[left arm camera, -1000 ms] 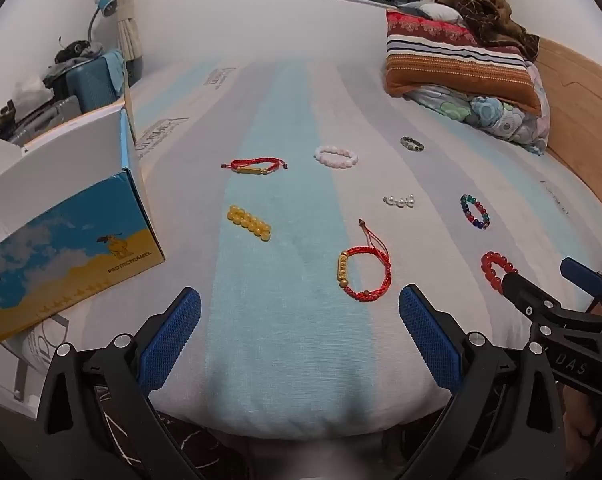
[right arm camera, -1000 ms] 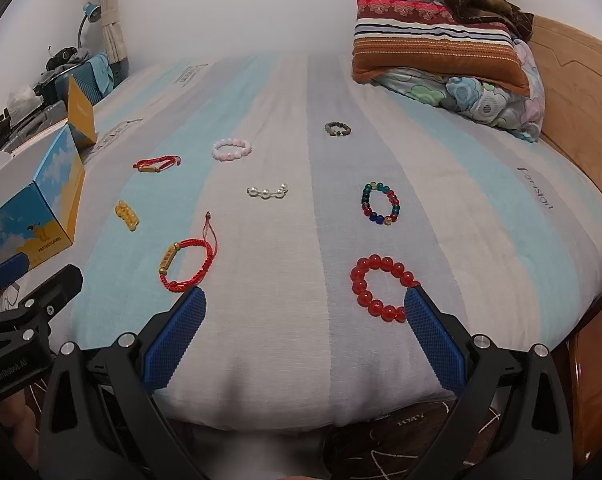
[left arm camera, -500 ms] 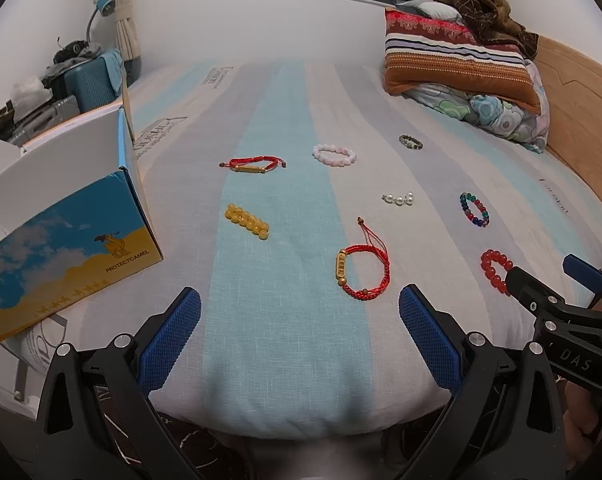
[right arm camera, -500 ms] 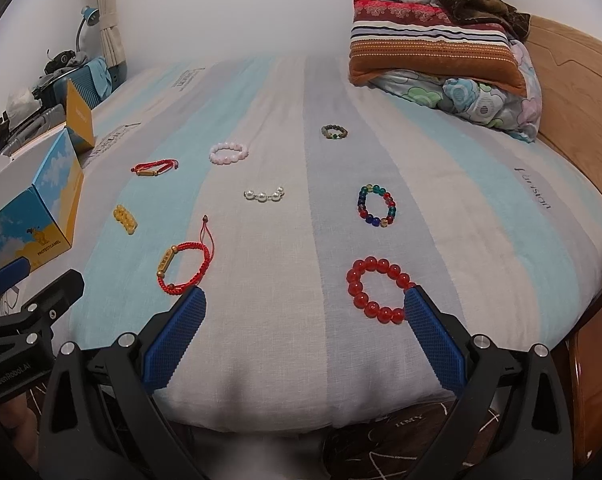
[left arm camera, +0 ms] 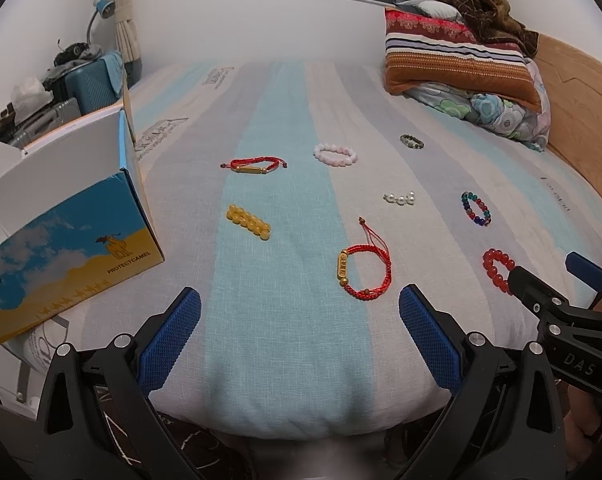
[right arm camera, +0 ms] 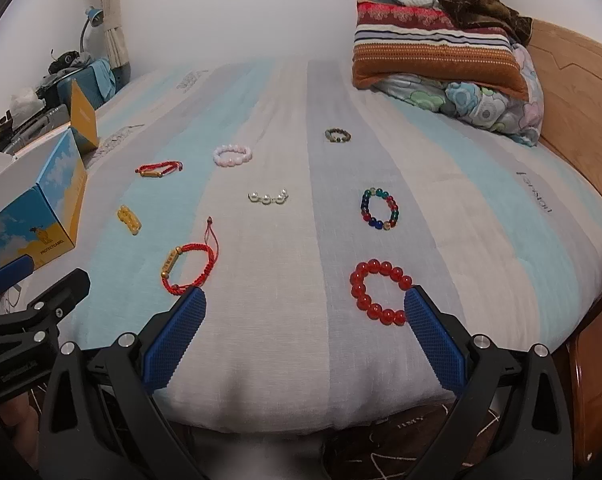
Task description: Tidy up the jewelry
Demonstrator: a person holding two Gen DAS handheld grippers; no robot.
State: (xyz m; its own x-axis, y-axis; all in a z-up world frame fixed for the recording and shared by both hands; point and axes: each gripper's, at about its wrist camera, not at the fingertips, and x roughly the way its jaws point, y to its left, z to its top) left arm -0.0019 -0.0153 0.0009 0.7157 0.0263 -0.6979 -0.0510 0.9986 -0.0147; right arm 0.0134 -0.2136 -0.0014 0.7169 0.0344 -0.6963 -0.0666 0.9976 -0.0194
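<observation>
The bed carried everything: box at its left edge, eight bracelets spread across its middle. My left gripper and right gripper hung at its near edge, fingers wide apart, holding nothing; the red bead bracelet lay just beside my right fingers.

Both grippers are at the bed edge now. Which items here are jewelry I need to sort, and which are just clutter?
Job: red bead bracelet, red cord bracelet, multicolor bracelet, pearls, yellow beads, pink bracelet, dark bracelet, second cord bracelet, open box.
Clutter: pillows, suitcase, lamp.
</observation>
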